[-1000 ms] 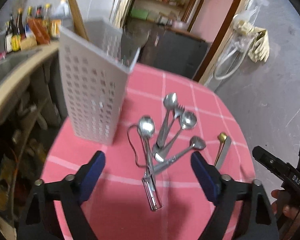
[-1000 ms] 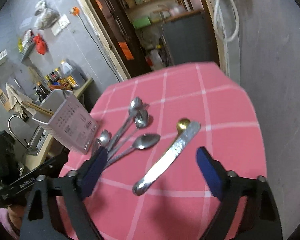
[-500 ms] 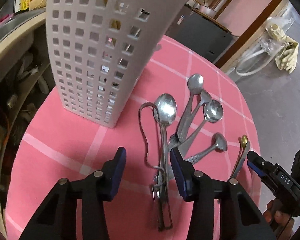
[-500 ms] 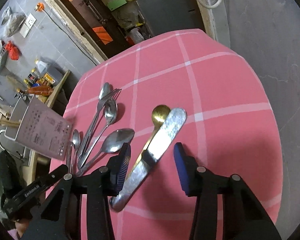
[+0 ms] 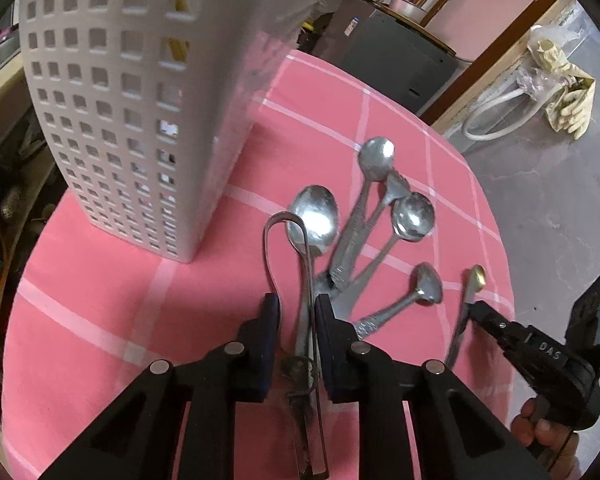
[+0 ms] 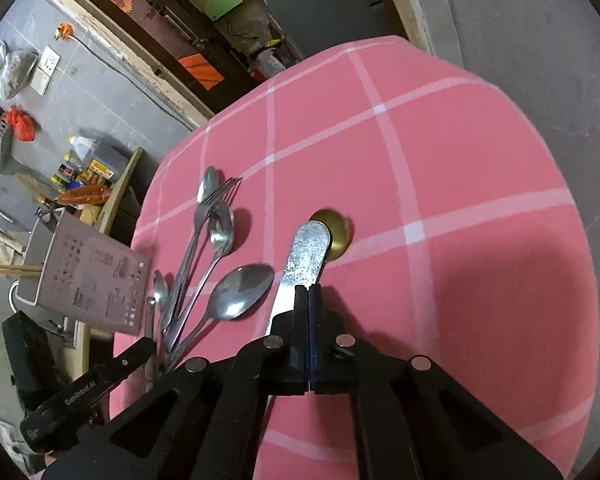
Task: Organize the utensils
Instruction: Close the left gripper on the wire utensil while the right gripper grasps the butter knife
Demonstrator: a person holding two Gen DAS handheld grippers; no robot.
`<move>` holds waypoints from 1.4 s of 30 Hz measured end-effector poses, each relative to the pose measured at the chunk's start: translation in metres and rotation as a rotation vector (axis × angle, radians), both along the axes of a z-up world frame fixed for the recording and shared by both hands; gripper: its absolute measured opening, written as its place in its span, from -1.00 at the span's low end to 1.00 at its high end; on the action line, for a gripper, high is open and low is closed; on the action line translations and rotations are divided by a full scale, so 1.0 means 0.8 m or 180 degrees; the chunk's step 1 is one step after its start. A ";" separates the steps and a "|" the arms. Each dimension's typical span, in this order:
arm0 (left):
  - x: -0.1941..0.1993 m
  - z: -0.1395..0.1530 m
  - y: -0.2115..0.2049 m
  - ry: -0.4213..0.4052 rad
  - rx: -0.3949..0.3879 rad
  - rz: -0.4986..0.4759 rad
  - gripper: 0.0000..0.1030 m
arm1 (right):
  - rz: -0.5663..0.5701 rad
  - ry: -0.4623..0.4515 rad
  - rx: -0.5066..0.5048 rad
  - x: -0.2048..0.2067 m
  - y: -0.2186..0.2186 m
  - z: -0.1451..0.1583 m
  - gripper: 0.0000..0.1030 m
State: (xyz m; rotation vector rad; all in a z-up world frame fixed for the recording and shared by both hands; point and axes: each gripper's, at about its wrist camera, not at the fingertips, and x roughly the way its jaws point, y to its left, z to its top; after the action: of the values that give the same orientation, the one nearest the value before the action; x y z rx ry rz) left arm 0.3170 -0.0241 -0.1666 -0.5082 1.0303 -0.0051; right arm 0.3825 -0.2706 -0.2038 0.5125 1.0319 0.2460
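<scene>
**Closing on cutlery, both grippers low over the pink cloth**

Closing left gripper (image 5: 297, 308) — jaws narrowing with a spoon (image 5: 314, 220) handle and a thin wire loop (image 5: 269, 240) between the pads; contact cannot be told. Right gripper (image 6: 308, 292), lower centre of its view, has its pads together over the handle of a flat metal knife (image 6: 306, 254); whether they pinch it is unclear. A gold spoon (image 6: 336, 232) lies under the knife's tip. More spoons and a fork (image 6: 216, 196) fan out left of it. White perforated holder (image 5: 140, 100) stands upper left on the tablecloth (image 6: 460, 160).
</scene>
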 end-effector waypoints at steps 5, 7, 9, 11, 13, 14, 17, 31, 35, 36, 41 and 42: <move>-0.015 0.005 -0.008 0.0046 -0.0125 -0.0143 -0.66 | 0.0113 0.0067 0.0182 -0.016 0.006 -0.005 -0.99; -0.021 0.005 -0.011 0.0066 -0.0177 -0.0186 -0.66 | 0.0179 0.0089 0.0162 -0.021 0.008 -0.006 -0.99; -0.029 0.004 -0.014 0.0098 -0.0203 -0.0225 -0.66 | 0.0212 0.0107 0.0091 -0.024 0.011 -0.007 -0.98; -0.033 0.003 -0.016 0.0103 -0.0186 -0.0258 -0.66 | 0.0185 0.0149 0.0069 -0.024 0.007 -0.009 -0.98; -0.033 0.003 -0.014 0.0114 -0.0195 -0.0261 -0.66 | 0.0140 0.0219 0.0096 -0.018 0.003 -0.012 -0.98; -0.032 0.002 -0.013 0.0128 -0.0209 -0.0254 -0.66 | 0.0134 0.0226 0.0137 -0.014 0.000 -0.012 -0.98; -0.028 0.001 -0.009 0.0162 -0.0238 -0.0238 -0.66 | 0.0222 0.0220 0.0155 0.000 -0.003 -0.011 -0.97; -0.016 -0.005 0.002 0.0244 -0.0313 -0.0165 -0.66 | 0.0519 0.0292 -0.0068 0.033 0.036 -0.010 -0.64; -0.017 -0.004 0.001 0.0244 -0.0323 -0.0176 -0.66 | 0.0631 0.0273 -0.0251 0.028 0.048 -0.005 -0.65; -0.018 -0.004 0.000 0.0243 -0.0326 -0.0184 -0.66 | 0.0648 0.0277 -0.0268 0.027 0.049 -0.004 -0.65; -0.020 -0.004 -0.005 0.0229 -0.0329 -0.0248 -0.66 | 0.0781 0.0293 -0.0331 0.022 0.051 0.001 -0.65; -0.021 -0.004 -0.005 0.0227 -0.0330 -0.0258 -0.66 | 0.0808 0.0296 -0.0350 0.021 0.051 0.002 -0.65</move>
State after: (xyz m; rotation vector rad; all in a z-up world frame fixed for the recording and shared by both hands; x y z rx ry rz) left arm 0.3003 -0.0281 -0.1699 -0.5639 1.1241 -0.1134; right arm 0.3997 -0.2295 -0.2021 0.2950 1.1952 0.3908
